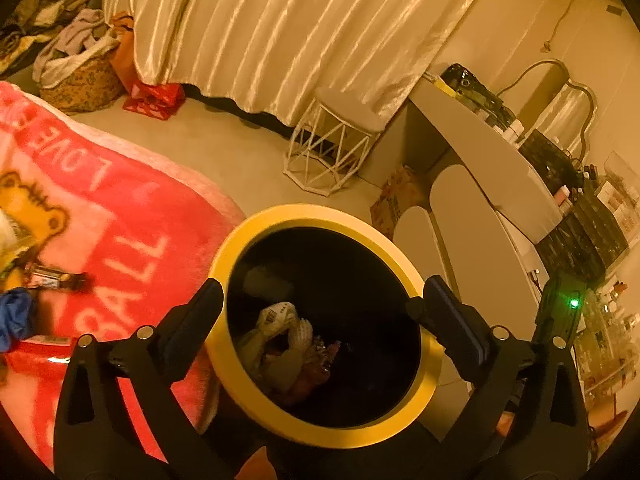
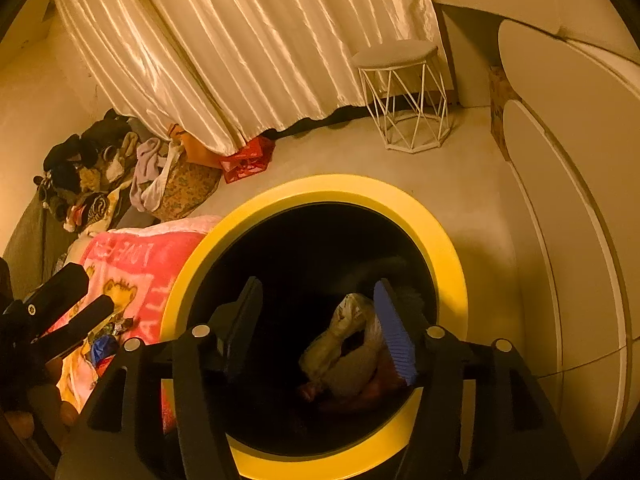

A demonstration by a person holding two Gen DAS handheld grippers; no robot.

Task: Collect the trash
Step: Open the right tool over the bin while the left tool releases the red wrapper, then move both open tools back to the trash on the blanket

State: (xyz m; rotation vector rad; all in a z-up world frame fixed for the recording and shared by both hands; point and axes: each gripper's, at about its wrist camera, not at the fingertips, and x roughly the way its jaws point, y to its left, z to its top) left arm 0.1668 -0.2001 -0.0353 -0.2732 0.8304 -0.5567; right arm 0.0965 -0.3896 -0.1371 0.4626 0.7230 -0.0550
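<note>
A round bin with a yellow rim (image 1: 316,216) stands on the floor beside a pink blanket (image 1: 120,216). Crumpled wrappers and paper (image 1: 280,320) lie inside it. My left gripper (image 1: 324,312) is open and empty above the bin mouth. My right gripper (image 2: 320,320) is open and empty over the same bin's yellow rim (image 2: 340,186), above the trash inside it (image 2: 344,348). On the blanket lie a brown snack wrapper (image 1: 56,280), a blue crumpled bag (image 1: 16,316) and a red wrapper (image 1: 44,344). The left gripper shows at the left edge of the right wrist view (image 2: 68,312).
A white wire-frame stool (image 1: 332,144) stands by a satin curtain (image 1: 280,28). A white dressing table (image 1: 480,168) with cosmetics is at the right. A laundry basket with clothes (image 1: 80,68) and a red bag (image 1: 154,98) sit at the back left. A cardboard box (image 1: 396,196) is under the table.
</note>
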